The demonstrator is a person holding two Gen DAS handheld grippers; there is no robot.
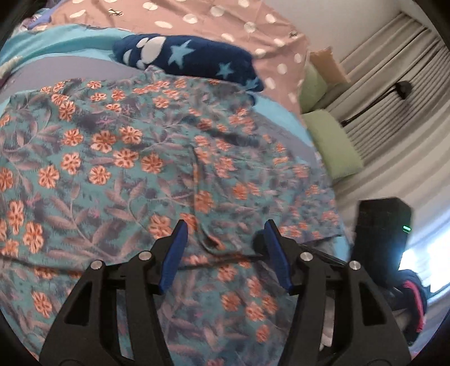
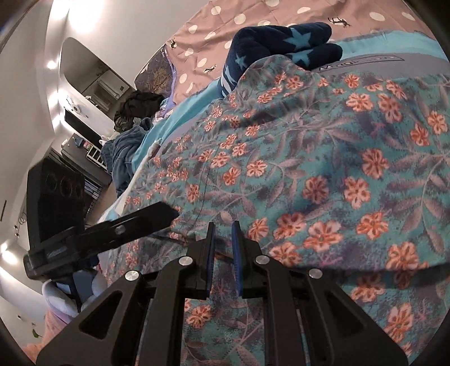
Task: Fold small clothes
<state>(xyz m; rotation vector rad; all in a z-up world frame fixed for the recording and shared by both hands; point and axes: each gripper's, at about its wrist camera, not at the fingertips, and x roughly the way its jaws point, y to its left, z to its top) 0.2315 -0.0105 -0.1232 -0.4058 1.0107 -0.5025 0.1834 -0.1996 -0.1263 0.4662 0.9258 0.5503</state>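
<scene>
A teal garment with orange flowers lies spread over a blue mat on the bed; it also fills the right wrist view. My left gripper is open just above the garment near a raised fold at its edge. My right gripper has its blue pads a narrow gap apart, low over the cloth; I cannot tell whether fabric is pinched between them. The left gripper's black finger shows at the left of the right wrist view.
A folded navy fleece with light stars lies beyond the garment on a pink dotted bedsheet. Green pillows and curtains are at the right. A dark clothes pile and black shelves stand past the bed edge.
</scene>
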